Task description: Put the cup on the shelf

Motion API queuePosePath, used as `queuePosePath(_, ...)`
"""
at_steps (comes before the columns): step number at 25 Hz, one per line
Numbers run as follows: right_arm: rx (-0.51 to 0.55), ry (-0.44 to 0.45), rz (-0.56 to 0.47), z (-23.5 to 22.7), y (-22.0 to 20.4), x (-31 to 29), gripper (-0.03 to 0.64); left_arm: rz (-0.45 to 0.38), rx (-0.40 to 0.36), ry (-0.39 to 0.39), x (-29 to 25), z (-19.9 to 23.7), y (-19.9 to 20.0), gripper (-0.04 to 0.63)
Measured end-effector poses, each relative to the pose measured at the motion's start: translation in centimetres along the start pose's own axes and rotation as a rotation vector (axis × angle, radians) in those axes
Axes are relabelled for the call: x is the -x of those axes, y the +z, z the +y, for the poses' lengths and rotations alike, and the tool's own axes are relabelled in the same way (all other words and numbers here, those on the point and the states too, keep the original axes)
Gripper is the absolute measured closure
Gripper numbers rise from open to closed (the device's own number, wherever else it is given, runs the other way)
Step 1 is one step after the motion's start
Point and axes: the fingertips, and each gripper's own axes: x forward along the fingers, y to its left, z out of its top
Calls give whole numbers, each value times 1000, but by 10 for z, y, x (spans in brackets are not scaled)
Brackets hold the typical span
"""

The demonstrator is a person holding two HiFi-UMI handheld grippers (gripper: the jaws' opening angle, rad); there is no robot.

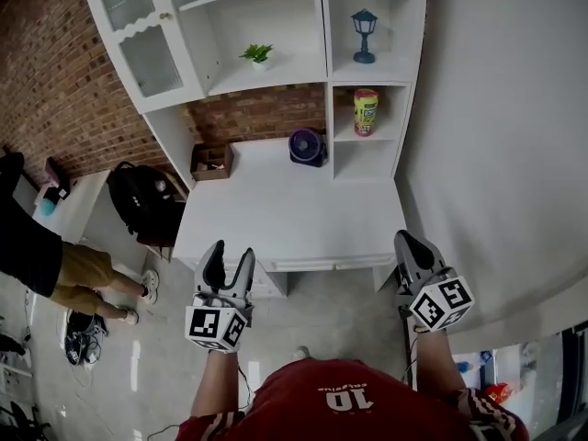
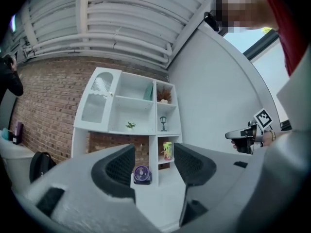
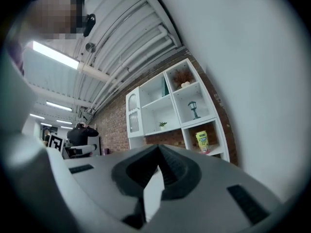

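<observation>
Cup already sits in the lower right cubby of the shelf. So the main risk, I'd guess, is a stray reach back in tipping it out onto the tabletop. Left tool is partly open and empty, right tool is pinched closed on nothing, and both are well back. In the head view the top shelf row is cut off and the cup's print is too small to read.

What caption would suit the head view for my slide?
Cup standing in the shelf; left gripper open and right gripper shut, both empty, in front of the desk.
</observation>
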Motion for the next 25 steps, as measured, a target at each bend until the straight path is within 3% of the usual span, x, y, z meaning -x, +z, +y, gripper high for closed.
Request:
queuePosePath(11,8,13,-6,46,2,-19,611,-56,-9,-11,16,30,26,466)
queuePosePath(21,30,17,-13,68,3,-32,611,-14,-33,-22,23,47,16,529)
queuePosePath(25,43,20,-10,74,1,-33,611,-21,-24,-13,25,52,15,587)
